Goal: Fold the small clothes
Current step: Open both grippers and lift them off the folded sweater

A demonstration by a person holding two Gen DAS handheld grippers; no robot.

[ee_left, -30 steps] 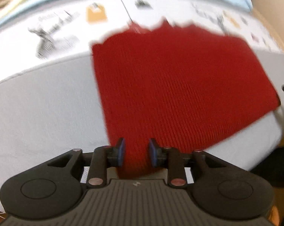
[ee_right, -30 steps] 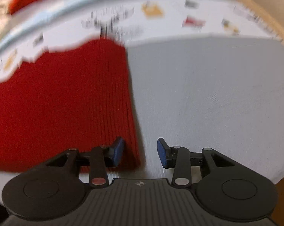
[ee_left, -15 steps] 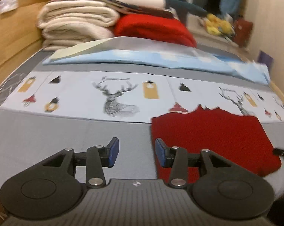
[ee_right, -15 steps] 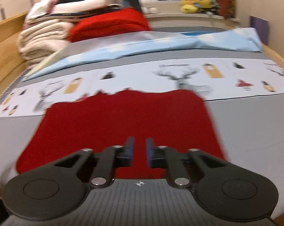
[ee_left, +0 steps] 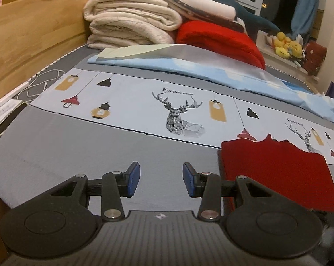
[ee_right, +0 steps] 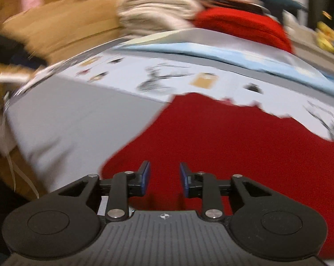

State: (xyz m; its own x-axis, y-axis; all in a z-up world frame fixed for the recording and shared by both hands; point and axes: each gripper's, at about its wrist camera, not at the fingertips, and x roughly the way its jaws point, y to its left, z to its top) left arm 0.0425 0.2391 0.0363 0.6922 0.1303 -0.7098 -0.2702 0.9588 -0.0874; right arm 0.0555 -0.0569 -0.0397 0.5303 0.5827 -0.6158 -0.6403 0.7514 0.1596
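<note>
Red knit garment [ee_left: 275, 173] lies flat on the bed [ee_left: 78, 150], near edge, right side. Left gripper [ee_left: 161, 178] released and empty; right gripper [ee_right: 163, 177] has just been opening, nothing pinched. I'd grab matching corners, fold slowly.

Motion blur smears the right wrist view — the printed deer bedsheet [ee_right: 167, 77] is unreadable; the red knitted garment [ee_right: 244, 144] is cut off rightward.
</note>
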